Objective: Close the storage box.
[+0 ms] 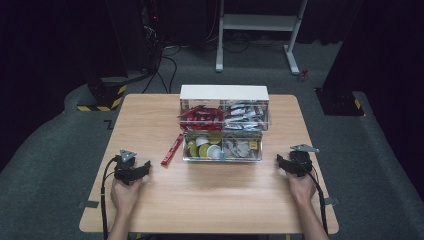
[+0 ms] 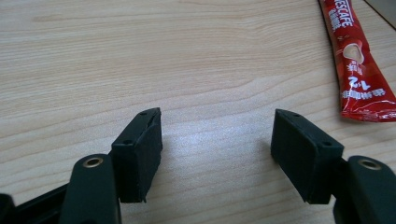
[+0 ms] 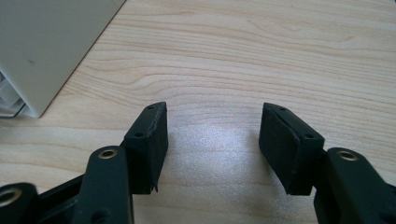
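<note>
- A red coffee stick sachet [image 1: 172, 149] lies flat on the wooden bench [image 1: 210, 200], just left of a clear organiser box and apart from it. It runs at a slant, its near end pointing toward the left gripper.
- In the left gripper view the sachet [image 2: 355, 65] sits at the upper right, ahead of the fingers and to their right. White letters on it read "NESCAFE", with the start cut off by the edge, and lower down "1+2".
- The left gripper [image 1: 145, 167] rests low on the bench near the sachet, not touching it. Its fingers [image 2: 140, 158] stand wide apart with only bare wood between them.
- The right gripper [image 1: 280, 160] sits on the bench right of the box. Its fingers [image 3: 149, 140] are parted and grip nothing.
- The clear organiser box [image 1: 222, 127] stands at mid-bench with a white lid [image 1: 224, 92] raised at the back.
- Its back row holds red sachets [image 1: 201, 117] on the left and silver-white packets [image 1: 244, 116] on the right.
- Its front tray holds round yellow, green and white capsules [image 1: 205, 149] on the left and pale packets [image 1: 242, 148] on the right; their print is too small to read.
</note>
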